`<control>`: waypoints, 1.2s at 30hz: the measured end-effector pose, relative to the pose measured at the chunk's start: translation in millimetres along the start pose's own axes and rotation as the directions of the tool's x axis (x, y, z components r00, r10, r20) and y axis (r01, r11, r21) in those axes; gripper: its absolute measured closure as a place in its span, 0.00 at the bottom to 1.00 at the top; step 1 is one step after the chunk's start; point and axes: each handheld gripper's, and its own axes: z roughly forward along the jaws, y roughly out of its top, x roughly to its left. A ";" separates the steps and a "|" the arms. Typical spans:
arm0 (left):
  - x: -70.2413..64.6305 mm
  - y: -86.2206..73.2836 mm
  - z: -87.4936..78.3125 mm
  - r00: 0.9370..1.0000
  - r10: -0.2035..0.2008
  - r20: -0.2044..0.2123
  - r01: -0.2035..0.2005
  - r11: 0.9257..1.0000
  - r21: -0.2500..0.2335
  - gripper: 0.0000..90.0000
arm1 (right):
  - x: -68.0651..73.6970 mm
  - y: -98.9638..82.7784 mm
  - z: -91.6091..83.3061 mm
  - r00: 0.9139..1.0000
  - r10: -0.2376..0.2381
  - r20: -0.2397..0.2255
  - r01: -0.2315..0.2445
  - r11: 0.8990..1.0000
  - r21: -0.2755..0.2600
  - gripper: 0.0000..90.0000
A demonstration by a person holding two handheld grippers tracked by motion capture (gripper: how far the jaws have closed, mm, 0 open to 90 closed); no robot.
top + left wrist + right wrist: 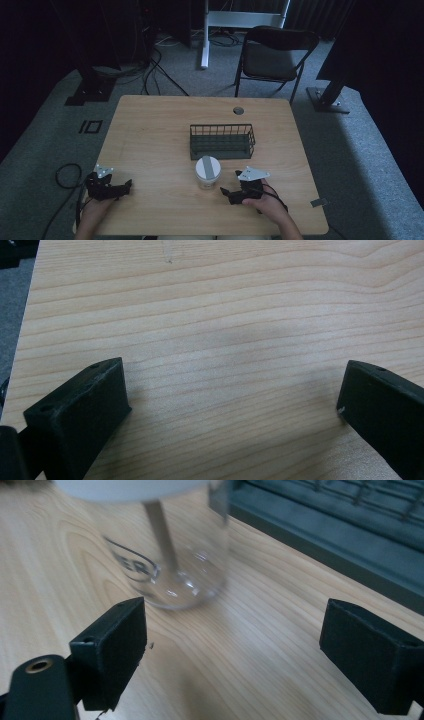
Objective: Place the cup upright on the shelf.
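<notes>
Clear glass jar with a white lid [207, 172] stands upright near the middle of my light wooden bench [150, 145], just in front of the dark green wire basket [222, 141]. My right tool [231, 192] rests on the bench near the jar's right side, released, jaws spread wide with nothing between them, the jar [165, 555] close ahead and apart from them. My left tool [122, 187] lies well apart at the bench's left edge, also released, over bare wood.
</notes>
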 end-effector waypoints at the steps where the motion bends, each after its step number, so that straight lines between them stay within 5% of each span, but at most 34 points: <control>1: 0.0 0.0 0.0 1.000 0.000 0.000 0.000 1.000 0.000 0.00 | 2.0 1.2 0.4 1.000 -0.004 -0.002 0.004 1.000 -0.005 0.13; 16: 0.0 0.0 0.0 1.000 0.000 0.000 0.000 1.000 0.000 0.00 | 20.1 12.0 15.5 0.998 -0.033 -0.048 0.031 0.999 -0.043 0.13; 36: 0.0 0.0 0.0 1.000 0.000 0.000 0.000 1.000 0.000 0.00 | 29.9 23.5 31.3 0.998 -0.012 -0.057 0.006 0.994 -0.109 0.13</control>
